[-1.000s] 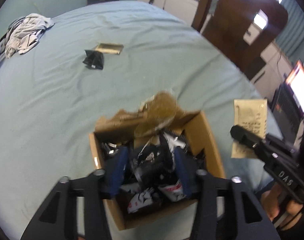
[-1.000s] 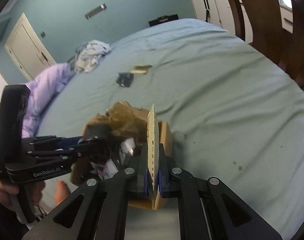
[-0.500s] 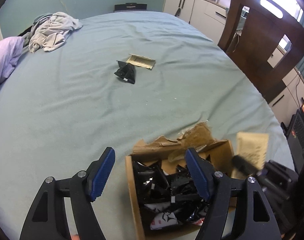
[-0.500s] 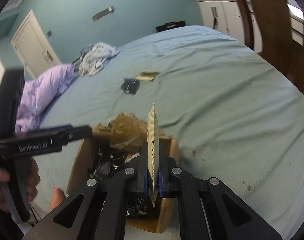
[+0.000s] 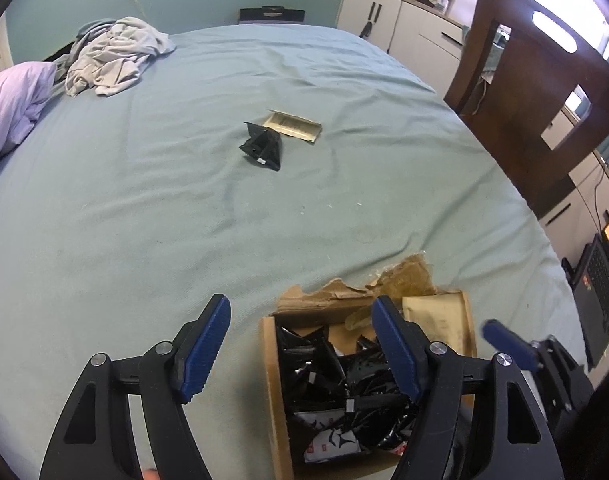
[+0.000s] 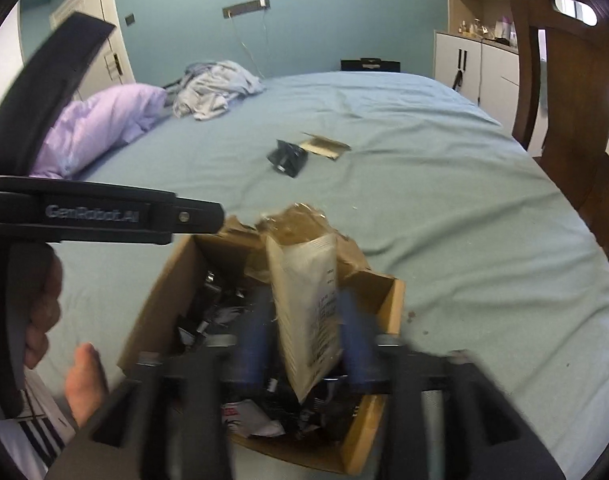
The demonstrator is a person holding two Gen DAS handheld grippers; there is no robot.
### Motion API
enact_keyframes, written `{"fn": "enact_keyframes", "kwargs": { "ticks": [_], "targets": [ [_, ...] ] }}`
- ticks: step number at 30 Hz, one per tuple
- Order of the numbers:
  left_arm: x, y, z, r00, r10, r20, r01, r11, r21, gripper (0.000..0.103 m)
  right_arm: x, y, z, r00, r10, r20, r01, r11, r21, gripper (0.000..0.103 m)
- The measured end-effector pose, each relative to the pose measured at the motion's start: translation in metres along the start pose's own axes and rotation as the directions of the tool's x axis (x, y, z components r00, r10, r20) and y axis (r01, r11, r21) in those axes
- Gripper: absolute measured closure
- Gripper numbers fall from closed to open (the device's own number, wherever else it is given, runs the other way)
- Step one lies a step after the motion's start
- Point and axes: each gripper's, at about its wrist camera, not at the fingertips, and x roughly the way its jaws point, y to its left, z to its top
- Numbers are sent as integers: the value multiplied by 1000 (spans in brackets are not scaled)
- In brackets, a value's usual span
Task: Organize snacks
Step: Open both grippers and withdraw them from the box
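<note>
A cardboard box (image 5: 273,380) (image 6: 388,320) of black and white snack packets sits at the near edge of the bed. My left gripper (image 5: 300,352) is open and empty, raised above the box's left side. My right gripper (image 6: 304,320) is open over the box, blurred, with a beige snack packet (image 6: 308,304) (image 5: 436,320) loose between its fingers, tilted and dropping into the box. A black snack packet (image 5: 262,148) (image 6: 287,155) and a beige packet (image 5: 294,125) (image 6: 324,147) lie together mid-bed.
The blue bedsheet (image 5: 184,208) spreads around. A lilac pillow (image 6: 100,128) and crumpled grey clothes (image 5: 112,56) lie far left. A dark wooden chair (image 5: 536,92) stands right of the bed. White cabinets (image 5: 404,28) stand behind. A bare foot (image 6: 84,384) shows lower left.
My right gripper has opened and let go of the beige packet, which now tips into the box. My left gripper has lifted and drawn back left from the box.
</note>
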Motion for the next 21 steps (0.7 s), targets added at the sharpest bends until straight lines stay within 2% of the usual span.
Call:
{"fn": "enact_keyframes", "kwargs": {
  "ticks": [1,7,13,18,21],
  "targets": [
    [1,1,0,1000,7,0,-7,1000,-2,30,-2,1,-2,1000,6,7,-6,1000,4,30],
    [2,10,-3,999,43,-2,-43,999,-27,30,-29,7,-10,996,33,78,-31,999,-32,28],
    [-4,22,-7,1000,24,-8,-24,996,-83,29,-47,-4,-10,999,-31,16,31,999,9,27],
    [-6,21,-7,1000,15,5,-15,997,-75,25,-60,-14,10,998,-30,-47,31,999,17,27],
    [-4,19,-5,1000,11,0,-11,997,-77,24,-61,-30,17,998,-44,-39,47,996,71,27]
  ]
}}
